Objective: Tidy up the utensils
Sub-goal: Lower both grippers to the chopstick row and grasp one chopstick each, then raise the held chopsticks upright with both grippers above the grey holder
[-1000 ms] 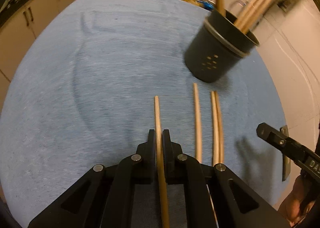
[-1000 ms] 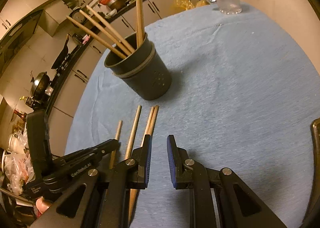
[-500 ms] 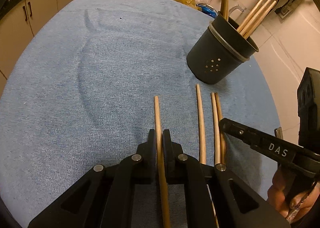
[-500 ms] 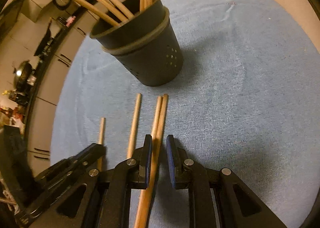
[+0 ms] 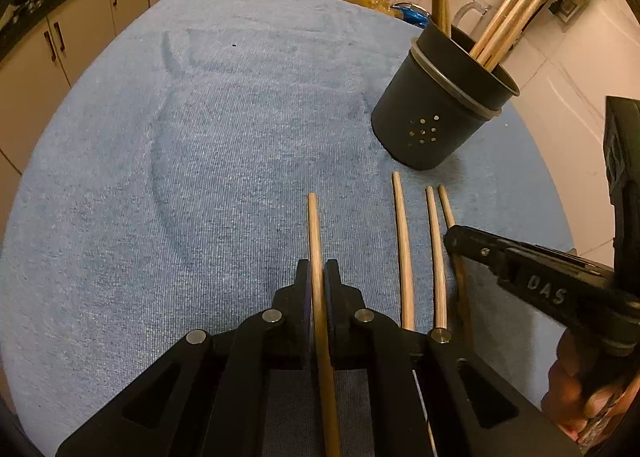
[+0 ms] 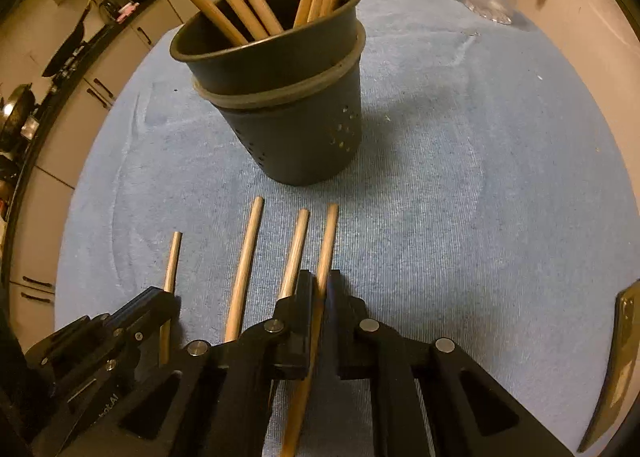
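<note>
Four chopsticks lay side by side on the blue cloth of the bench (image 5: 200, 137), tips toward the holder (image 5: 436, 113) at the upper right of the left wrist view. The holder stood upright just beyond those tips, with several sticks already leaning in it — so the loose four looked like what was left to put away.

The left hand-held gripper (image 5: 318, 277) was clamped on the leftmost chopstick (image 5: 314, 233), low in the frame. The right hand-held gripper (image 6: 318, 289) had just been closing and now pinched the rightmost chopstick (image 6: 328, 241), close beside its neighbour (image 6: 298, 245). The fourth chopstick (image 6: 246, 253) lay free between the gripped ones.

Both grips sat well back from the tips — probably so each stick could be tipped upright and dropped tip-first into the holder.
</note>
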Available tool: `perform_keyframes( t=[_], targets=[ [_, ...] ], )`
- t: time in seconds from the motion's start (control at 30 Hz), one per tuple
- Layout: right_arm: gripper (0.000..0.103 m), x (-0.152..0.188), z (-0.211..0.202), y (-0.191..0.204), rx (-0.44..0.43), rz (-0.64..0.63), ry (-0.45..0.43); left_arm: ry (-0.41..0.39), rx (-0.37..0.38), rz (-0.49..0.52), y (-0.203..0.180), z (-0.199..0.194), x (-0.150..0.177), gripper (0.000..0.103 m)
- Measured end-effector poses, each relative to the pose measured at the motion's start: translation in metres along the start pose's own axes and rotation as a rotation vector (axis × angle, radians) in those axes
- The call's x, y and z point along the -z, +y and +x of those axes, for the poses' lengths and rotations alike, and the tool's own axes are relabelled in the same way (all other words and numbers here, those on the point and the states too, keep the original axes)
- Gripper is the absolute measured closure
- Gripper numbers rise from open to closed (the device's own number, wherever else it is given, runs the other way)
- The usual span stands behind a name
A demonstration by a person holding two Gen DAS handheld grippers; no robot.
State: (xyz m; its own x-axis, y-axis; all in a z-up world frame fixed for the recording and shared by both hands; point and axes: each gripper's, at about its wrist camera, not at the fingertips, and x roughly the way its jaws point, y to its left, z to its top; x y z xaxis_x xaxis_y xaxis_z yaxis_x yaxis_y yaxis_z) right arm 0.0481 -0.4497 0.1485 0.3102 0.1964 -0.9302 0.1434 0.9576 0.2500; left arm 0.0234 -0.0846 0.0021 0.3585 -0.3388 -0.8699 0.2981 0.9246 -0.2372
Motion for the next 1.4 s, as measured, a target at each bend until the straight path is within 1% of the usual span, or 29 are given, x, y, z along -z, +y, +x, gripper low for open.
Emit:
perform_keyframes(
  t=[0.03,0.07,0.2,0.23,0.3,0.43,0.53,0.67,0.77,0.9,1.4],
  targets=[
    [0.096,-0.001,-0.002,-0.003,-0.021,0.013,-0.008,-0.001,0.009,-0.005,0.001,-0.001,0.0,0.097],
    [0.096,0.001,-0.009,-0.009,-0.065,0.026,-0.028,-0.011,0.024,-0.015,0.002,-0.005,0.001,0.097],
    [0.096,0.007,-0.037,-0.016,-0.12,0.031,-0.111,-0.064,0.049,-0.029,0.003,-0.028,-0.002,0.097],
    [0.096,0.01,-0.05,-0.022,-0.14,0.031,-0.143,-0.08,0.052,-0.028,0.002,-0.034,-0.002,0.097],
    [0.096,0.014,-0.065,-0.025,-0.161,0.032,-0.192,-0.123,0.055,-0.034,0.001,-0.052,-0.002,0.097],
    [0.096,0.027,-0.1,-0.027,-0.21,0.019,-0.327,-0.186,0.061,-0.036,-0.004,-0.081,0.0,0.097],
    [0.096,0.033,-0.116,-0.02,-0.23,-0.001,-0.404,-0.239,0.06,-0.034,-0.01,-0.103,0.001,0.097],
    [0.096,0.046,-0.136,-0.021,-0.253,-0.02,-0.484,-0.271,0.061,-0.027,-0.015,-0.117,0.001,0.097],
    [0.096,0.047,-0.145,-0.021,-0.264,-0.022,-0.523,-0.287,0.064,-0.015,-0.019,-0.124,0.001,0.097],
    [0.096,0.05,-0.152,-0.021,-0.272,-0.02,-0.55,-0.298,0.067,-0.014,-0.022,-0.128,0.001,0.097],
    [0.096,0.057,-0.171,-0.023,-0.271,-0.024,-0.602,-0.339,0.088,-0.017,-0.021,-0.145,0.003,0.097]
  ],
)
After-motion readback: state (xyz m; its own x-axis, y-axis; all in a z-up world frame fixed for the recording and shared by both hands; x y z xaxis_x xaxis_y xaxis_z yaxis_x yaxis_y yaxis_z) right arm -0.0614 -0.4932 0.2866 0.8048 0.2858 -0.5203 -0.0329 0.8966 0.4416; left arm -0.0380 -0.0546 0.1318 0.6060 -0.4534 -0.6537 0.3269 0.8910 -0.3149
